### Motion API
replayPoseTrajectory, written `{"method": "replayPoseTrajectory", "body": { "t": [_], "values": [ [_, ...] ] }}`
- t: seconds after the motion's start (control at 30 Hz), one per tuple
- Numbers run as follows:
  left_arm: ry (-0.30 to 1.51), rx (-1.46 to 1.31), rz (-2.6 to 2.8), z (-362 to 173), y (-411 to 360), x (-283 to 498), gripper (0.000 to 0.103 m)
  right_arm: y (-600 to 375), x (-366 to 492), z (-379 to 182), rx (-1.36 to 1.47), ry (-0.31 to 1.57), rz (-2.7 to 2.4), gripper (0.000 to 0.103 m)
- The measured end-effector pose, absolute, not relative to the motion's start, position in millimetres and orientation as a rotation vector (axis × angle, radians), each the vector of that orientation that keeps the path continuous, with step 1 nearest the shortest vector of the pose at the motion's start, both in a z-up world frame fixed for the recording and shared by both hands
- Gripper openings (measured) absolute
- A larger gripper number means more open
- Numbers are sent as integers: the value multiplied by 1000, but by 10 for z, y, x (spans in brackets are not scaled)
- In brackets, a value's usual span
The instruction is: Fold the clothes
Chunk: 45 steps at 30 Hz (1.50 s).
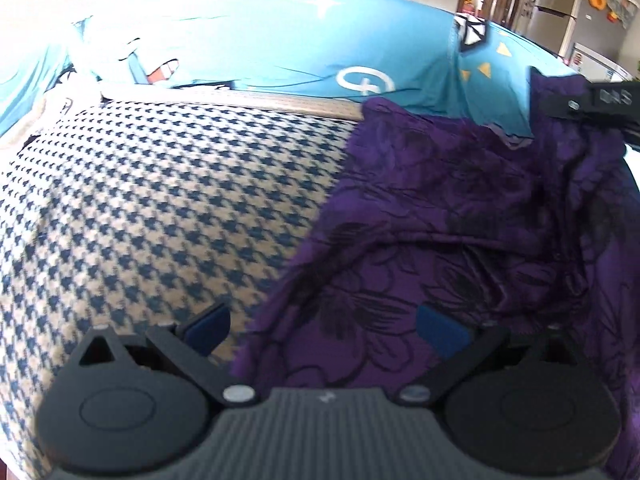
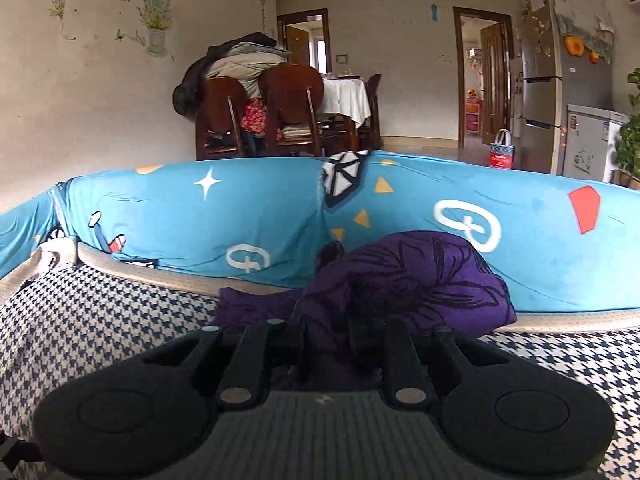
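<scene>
A purple garment [image 1: 460, 216] printed with black flower outlines is seen crumpled on a houndstooth-patterned surface [image 1: 160, 200]. In the left wrist view it fills the right half of the frame, its left edge running diagonally from the far middle down to the near centre. Behind it, a blue cover [image 1: 280, 40] with white stars, rings and yellow triangles is stretched along the far side, edged by a beige trim [image 1: 280, 102].

The left gripper [image 1: 324, 328] is held with its jaws spread wide; the blue pads [image 1: 442, 332] stand well apart, the left one over the houndstooth cloth and the right one over the purple fabric. Nothing is pinched between them. At the far right edge of this view a black part of the other gripper is seen above the garment.

In the right wrist view the right gripper [image 2: 326, 338] is seen with its fingers drawn close together, and purple fabric is bunched between them, so the garment appears pinched. The cloth rises in a heap just beyond the fingers, against the blue cover. Further off, wooden chairs [image 2: 260, 108], a table with a white cloth [image 2: 346, 96] and a refrigerator [image 2: 548, 68] are seen.
</scene>
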<state>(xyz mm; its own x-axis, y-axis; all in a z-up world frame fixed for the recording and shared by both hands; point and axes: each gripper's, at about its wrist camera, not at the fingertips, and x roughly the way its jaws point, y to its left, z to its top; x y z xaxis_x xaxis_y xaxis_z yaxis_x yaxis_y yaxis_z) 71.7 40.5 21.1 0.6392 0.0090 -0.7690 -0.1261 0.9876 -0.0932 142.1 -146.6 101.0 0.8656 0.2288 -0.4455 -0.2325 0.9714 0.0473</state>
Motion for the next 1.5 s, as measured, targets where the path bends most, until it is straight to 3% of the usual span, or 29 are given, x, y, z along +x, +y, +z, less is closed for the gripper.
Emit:
{"method": "replayPoseTrajectory", "body": {
  "t": [0.47, 0.67, 0.8, 1.13, 1.5],
  "values": [
    [911, -222, 185, 161, 908, 704, 103, -295, 1835, 424, -53, 548, 413, 19],
    [919, -209, 187, 168, 885, 700, 103, -259, 1868, 224, -41, 593, 499, 39],
    [922, -210, 187, 174, 836, 734, 103, -371, 1737, 339, -20, 564, 560, 45],
    [915, -216, 177, 215, 747, 712, 103, -736, 1615, 620, -14, 483, 488, 45],
    [914, -239, 157, 242, 724, 675, 103, -798, 2104, 513, 29, 517, 411, 45]
  ]
}}
